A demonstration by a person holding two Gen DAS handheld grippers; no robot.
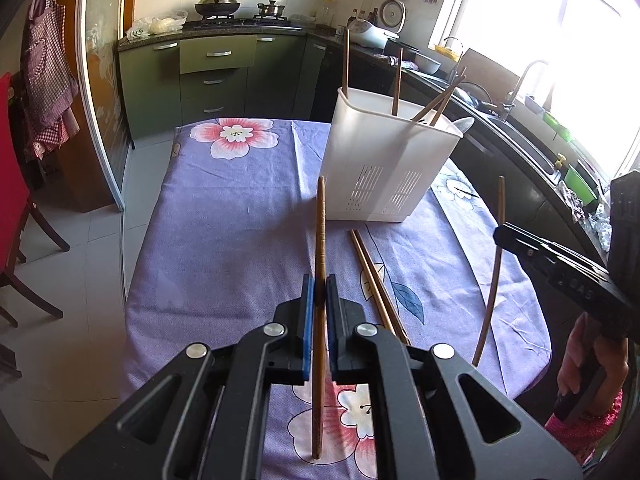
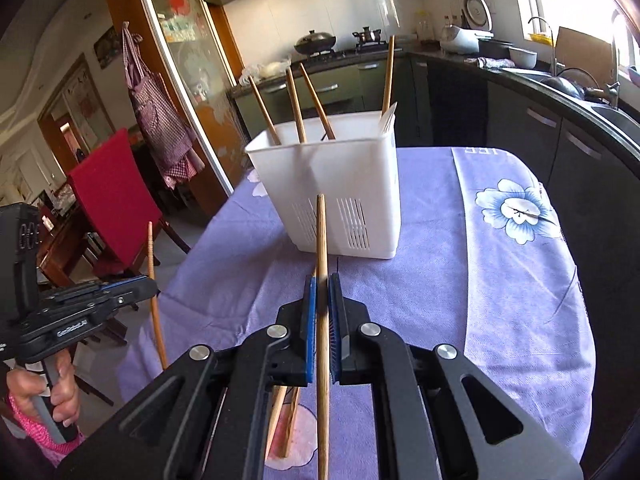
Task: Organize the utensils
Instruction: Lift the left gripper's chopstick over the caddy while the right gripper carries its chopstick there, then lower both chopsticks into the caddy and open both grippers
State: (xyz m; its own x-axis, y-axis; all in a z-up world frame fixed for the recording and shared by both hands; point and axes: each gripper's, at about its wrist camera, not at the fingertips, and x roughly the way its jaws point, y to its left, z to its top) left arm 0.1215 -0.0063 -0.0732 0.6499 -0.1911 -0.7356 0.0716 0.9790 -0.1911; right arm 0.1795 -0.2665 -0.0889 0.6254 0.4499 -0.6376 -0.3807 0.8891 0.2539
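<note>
A white slotted utensil holder (image 1: 384, 160) stands on the purple floral tablecloth (image 1: 224, 216) and holds several wooden chopsticks and a white spoon; it also shows in the right wrist view (image 2: 340, 184). My left gripper (image 1: 319, 284) is shut on an upright wooden chopstick (image 1: 321, 232), in front of the holder. My right gripper (image 2: 323, 284) is shut on another upright chopstick (image 2: 321, 236), and shows at the right of the left wrist view (image 1: 500, 236). Two chopsticks (image 1: 374, 276) lie on the cloth between the grippers.
Green kitchen cabinets (image 1: 216, 72) and a stove with a wok (image 1: 218, 4) stand behind the table. A counter with a sink (image 1: 520, 120) runs along the right. A red chair (image 2: 112, 200) stands to the left of the table.
</note>
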